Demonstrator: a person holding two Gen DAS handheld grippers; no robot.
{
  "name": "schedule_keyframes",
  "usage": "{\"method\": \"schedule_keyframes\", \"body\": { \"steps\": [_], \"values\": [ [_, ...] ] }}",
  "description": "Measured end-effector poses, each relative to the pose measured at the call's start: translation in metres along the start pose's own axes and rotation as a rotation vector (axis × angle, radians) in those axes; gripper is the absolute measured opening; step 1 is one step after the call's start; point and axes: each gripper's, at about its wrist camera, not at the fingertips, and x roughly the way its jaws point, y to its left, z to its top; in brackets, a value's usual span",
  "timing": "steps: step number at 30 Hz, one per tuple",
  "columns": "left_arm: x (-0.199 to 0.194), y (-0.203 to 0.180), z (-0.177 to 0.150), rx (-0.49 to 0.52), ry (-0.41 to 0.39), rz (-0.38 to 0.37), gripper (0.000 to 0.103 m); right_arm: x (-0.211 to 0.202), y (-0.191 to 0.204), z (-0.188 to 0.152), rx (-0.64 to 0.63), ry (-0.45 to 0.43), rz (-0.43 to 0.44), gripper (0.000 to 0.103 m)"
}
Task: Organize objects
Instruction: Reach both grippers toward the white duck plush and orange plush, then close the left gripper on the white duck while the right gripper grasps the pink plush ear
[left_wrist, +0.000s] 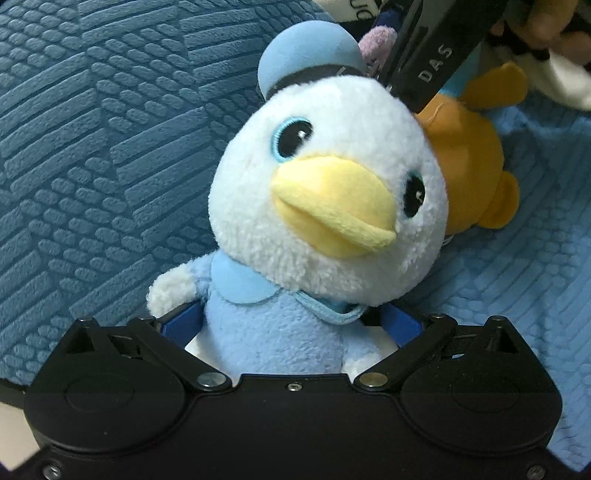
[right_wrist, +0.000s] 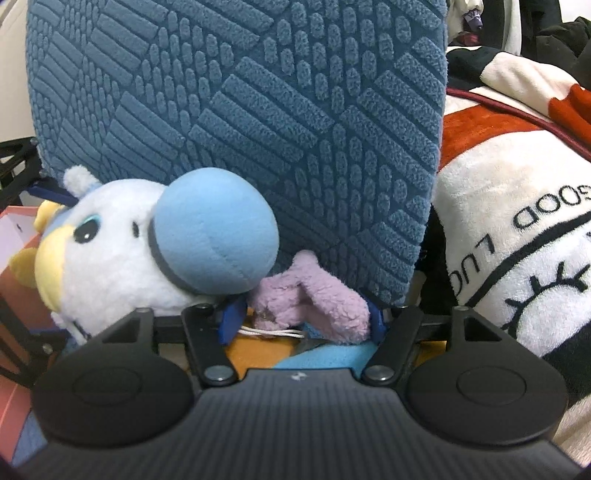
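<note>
Up close in the left wrist view, the left gripper (left_wrist: 291, 325) clamps the pale blue body of a white duck plush (left_wrist: 328, 206), its blue fingers (left_wrist: 183, 326) pressed against both sides at lower centre. Behind the duck, at right, lies an orange plush (left_wrist: 476, 166) on a light blue blanket (left_wrist: 535, 295). Across in the right wrist view, the right gripper (right_wrist: 301, 319) stands partly open around a lilac plush piece (right_wrist: 314, 299); whether its pads press it cannot be told. A teal textured cushion (right_wrist: 240, 110) fills the background.
</note>
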Motion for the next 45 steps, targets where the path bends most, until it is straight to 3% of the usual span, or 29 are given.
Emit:
{"method": "schedule_keyframes", "body": {
  "steps": [9, 14, 20, 22, 24, 25, 29, 33, 38, 42, 45],
  "values": [
    [0.018, 0.002, 0.004, 0.019, -0.005, 0.083, 0.101, -0.005, 0.010, -0.001, -0.023, 0.014, -0.023, 0.065],
    [0.010, 0.013, 0.003, 0.005, -0.002, 0.099, 0.084, -0.006, 0.011, 0.001, -0.015, 0.016, -0.022, 0.065],
    [-0.012, 0.027, 0.001, -0.064, -0.007, 0.079, 0.079, -0.015, 0.009, 0.004, 0.018, 0.011, -0.017, 0.060],
    [-0.021, 0.033, 0.001, -0.117, -0.001, 0.061, 0.078, -0.019, 0.008, 0.005, 0.044, 0.004, -0.011, 0.055],
    [-0.029, 0.038, 0.001, -0.159, 0.009, 0.049, 0.077, -0.025, 0.006, 0.005, 0.075, -0.007, -0.003, 0.023],
    [-0.033, 0.040, 0.001, -0.180, 0.013, 0.044, 0.077, -0.027, 0.006, 0.005, 0.087, -0.007, -0.014, 0.019],
    [-0.051, 0.049, -0.001, -0.300, 0.044, -0.015, 0.076, -0.035, 0.003, -0.006, 0.122, -0.001, -0.012, 0.018],
    [-0.093, 0.012, -0.001, -0.413, 0.062, -0.060, 0.076, -0.043, 0.002, -0.011, 0.136, -0.004, 0.007, 0.017],
    [-0.108, 0.006, -0.005, -0.585, 0.085, -0.119, 0.075, -0.049, -0.006, -0.013, 0.187, -0.013, 0.051, 0.017],
    [-0.098, -0.008, -0.005, -0.725, 0.103, -0.157, 0.074, -0.051, -0.012, -0.013, 0.215, -0.023, 0.065, 0.017],
    [-0.115, -0.018, -0.015, -0.824, 0.107, -0.175, 0.074, -0.053, -0.021, -0.015, 0.267, -0.034, 0.073, 0.018]
  ]
}}
